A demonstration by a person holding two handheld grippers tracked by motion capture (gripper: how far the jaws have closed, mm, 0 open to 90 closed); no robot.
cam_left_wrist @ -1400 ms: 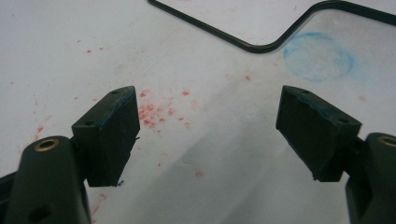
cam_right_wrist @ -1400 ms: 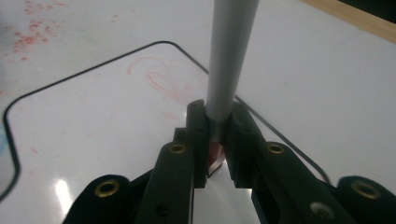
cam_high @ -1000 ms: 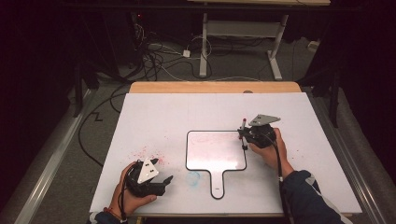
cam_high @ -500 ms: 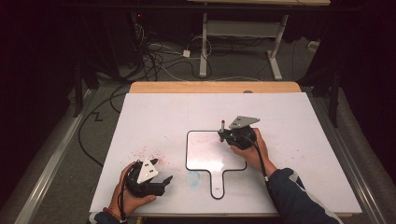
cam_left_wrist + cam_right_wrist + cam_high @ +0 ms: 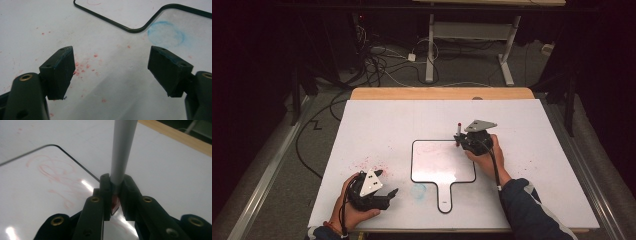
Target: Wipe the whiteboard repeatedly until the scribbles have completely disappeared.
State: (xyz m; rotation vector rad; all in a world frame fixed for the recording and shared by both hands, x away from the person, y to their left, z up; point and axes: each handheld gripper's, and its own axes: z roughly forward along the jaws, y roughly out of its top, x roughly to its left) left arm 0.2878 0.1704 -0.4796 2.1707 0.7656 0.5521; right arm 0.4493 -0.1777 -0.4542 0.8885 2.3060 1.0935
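Observation:
A small whiteboard (image 5: pixel 437 162) with a black rim and a short handle lies in the middle of the white table (image 5: pixel 377 125). Faint red scribbles (image 5: pixel 52 173) mark its surface. My right gripper (image 5: pixel 460 142) hovers over the board's upper right corner, shut on a grey marker (image 5: pixel 122 150) with a red tip; the marker (image 5: pixel 458 131) stands upright. My left gripper (image 5: pixel 387 195) rests near the table's front left edge, open, with nothing between its pads (image 5: pixel 60 71). The board's rim (image 5: pixel 136 29) lies just ahead of it.
Red specks (image 5: pixel 83 66) dot the table in front of the left gripper, and a blue smudge (image 5: pixel 166 33) sits beside the board's handle. A wooden edge (image 5: pixel 442 93) runs along the table's far side. Cables (image 5: pixel 377 60) and desk legs stand on the floor beyond.
My right gripper has carried the marker leftward from beside the board's right edge to over its upper right corner. The left gripper has stayed put.

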